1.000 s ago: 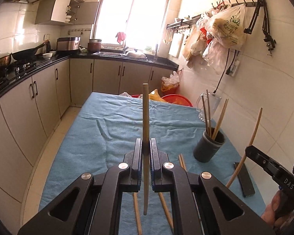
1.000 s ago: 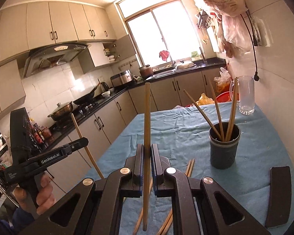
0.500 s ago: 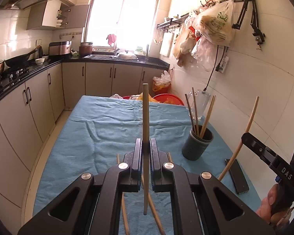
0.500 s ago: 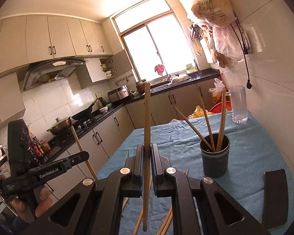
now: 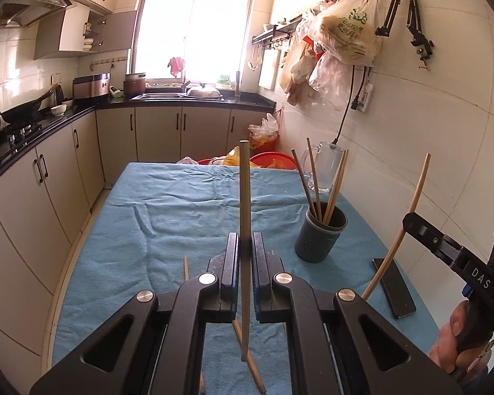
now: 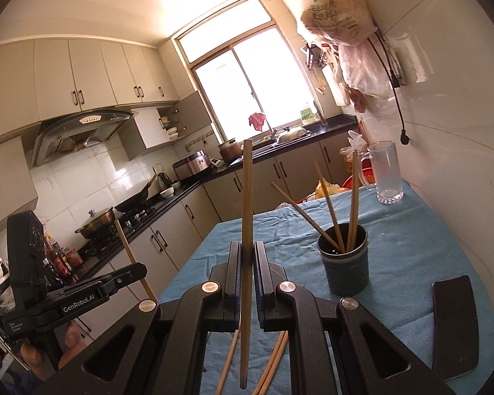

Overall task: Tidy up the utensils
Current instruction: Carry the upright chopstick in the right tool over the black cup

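Chopsticks stand upright, one clenched in the left gripper and one in the right gripper, presumably ready to drop tip-first into the holder cup on the tabletop

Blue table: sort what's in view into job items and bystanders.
Job items: left gripper shut on a chopstick; right gripper shut on another chopstick; dark holder cup with chopsticks inside; loose chopsticks on the cloth.

Bystanders: glass mug; flat black object; red basin; hanging plastic bags.
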Motion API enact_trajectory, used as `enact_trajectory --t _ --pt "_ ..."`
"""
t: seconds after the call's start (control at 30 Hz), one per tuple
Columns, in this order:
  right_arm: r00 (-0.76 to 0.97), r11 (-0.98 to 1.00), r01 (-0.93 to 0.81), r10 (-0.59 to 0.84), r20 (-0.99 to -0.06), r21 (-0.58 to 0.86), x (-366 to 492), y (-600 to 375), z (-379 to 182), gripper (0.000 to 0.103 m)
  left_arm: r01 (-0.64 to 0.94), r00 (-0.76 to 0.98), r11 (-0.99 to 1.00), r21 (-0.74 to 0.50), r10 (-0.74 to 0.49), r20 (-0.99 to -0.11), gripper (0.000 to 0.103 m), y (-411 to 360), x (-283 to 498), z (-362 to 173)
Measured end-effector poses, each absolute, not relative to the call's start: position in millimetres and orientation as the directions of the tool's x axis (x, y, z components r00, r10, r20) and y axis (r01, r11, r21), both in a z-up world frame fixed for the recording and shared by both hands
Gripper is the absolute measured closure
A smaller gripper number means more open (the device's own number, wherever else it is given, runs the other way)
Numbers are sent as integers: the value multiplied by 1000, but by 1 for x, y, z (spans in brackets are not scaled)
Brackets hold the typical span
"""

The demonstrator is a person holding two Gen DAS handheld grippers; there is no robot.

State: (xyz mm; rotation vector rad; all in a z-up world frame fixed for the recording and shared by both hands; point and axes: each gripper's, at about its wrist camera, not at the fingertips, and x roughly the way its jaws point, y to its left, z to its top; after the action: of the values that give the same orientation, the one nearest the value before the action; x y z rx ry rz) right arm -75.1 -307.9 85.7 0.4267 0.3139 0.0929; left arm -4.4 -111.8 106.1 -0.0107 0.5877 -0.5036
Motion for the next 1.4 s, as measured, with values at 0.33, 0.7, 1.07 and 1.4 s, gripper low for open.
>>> enact_trajectory --t 0.33,0.7,1.07,1.4 --pt "958 887 26 110 -266 460 -84 -338 82 95 466 697 872 -148 -465 -545 97 -128 -1 108" --pt "967 859 116 16 -254 498 -89 -378 88 95 525 659 831 -182 -532 -532 97 -156 14 124" --pt "971 845 164 -46 -235 509 -80 -416 105 95 552 630 803 -223 -577 -519 97 -194 46 143" --pt "978 858 147 -49 -205 493 -29 -459 134 95 537 666 801 -265 -595 -451 97 -255 91 169"
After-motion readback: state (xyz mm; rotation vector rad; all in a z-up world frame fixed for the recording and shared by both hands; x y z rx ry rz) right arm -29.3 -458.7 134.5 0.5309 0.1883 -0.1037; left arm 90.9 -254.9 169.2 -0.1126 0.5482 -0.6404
